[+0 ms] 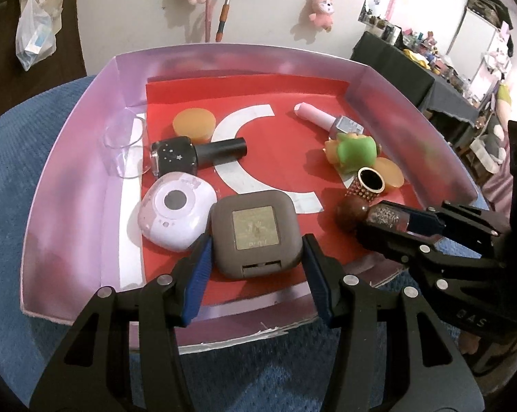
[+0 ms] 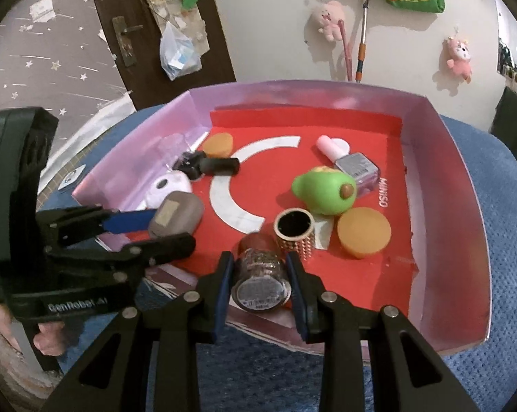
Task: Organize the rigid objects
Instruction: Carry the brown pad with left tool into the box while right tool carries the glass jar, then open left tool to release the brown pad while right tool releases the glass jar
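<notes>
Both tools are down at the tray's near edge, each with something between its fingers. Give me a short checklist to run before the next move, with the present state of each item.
1. Left tool closed on the brown square case, both pads against its sides: ok.
2. Right tool closed on the glitter bottle, pads pressing on both sides: ok.
3. Both held things inside the pink tray, over its red floor: ok.
4. Whether case and bottle already rest on the floor: cannot tell.
5. Room around the bottle: not ok; the studded ring stands right beside it.
6. Room around the case: not ok; the lilac round case lies close on its left.
</notes>
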The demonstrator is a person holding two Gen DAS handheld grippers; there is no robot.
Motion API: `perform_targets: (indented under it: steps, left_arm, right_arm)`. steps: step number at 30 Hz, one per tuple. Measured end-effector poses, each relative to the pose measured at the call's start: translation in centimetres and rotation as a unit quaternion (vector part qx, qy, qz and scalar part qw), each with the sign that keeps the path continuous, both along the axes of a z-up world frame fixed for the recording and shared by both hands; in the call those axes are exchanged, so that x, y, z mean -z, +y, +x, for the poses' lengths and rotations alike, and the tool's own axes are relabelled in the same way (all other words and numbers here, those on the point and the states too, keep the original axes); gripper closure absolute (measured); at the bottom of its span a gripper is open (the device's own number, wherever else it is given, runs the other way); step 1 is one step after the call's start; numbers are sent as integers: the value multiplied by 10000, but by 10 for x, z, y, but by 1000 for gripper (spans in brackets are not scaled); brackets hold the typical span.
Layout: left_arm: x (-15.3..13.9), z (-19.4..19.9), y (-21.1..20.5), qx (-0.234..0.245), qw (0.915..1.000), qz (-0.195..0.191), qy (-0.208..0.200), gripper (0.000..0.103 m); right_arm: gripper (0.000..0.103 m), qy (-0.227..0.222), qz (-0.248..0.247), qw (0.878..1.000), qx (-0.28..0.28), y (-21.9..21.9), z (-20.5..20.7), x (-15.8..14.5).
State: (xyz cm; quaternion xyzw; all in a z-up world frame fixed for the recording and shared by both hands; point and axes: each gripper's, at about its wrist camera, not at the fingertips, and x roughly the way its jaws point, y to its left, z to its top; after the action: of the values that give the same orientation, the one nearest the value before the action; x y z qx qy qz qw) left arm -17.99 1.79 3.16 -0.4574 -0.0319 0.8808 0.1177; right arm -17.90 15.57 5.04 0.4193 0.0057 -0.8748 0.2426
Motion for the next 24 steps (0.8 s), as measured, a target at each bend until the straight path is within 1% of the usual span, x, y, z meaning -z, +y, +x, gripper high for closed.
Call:
perform_targets:
  steps: [2, 4, 6, 10, 18, 24]
  left_arm:
    - [-1, -2, 0, -12, 10000, -29, 5, 54]
    - [1, -5, 0, -91, 9998, -174, 5, 54]
    - [5, -7, -1, -133, 9996, -233, -17, 54]
    - [5, -8, -3, -161, 9996, -244, -7, 54]
    - [5, -6, 0, -179, 9992, -364, 44, 54]
    - [6, -7, 0, -199, 9991, -363, 134, 53]
  right_arm:
    - [70, 9, 34, 10000, 63, 2, -2, 1]
    - [70, 57, 125, 9999, 103, 1, -4, 1]
    - [70, 76, 147, 9998, 128, 1, -7, 2]
    - [70, -5, 201, 9996, 217, 3, -14, 10]
    - [70, -10, 177, 9995, 246, 5, -14, 10]
    - [69, -34, 152, 9995, 268, 4, -14, 9]
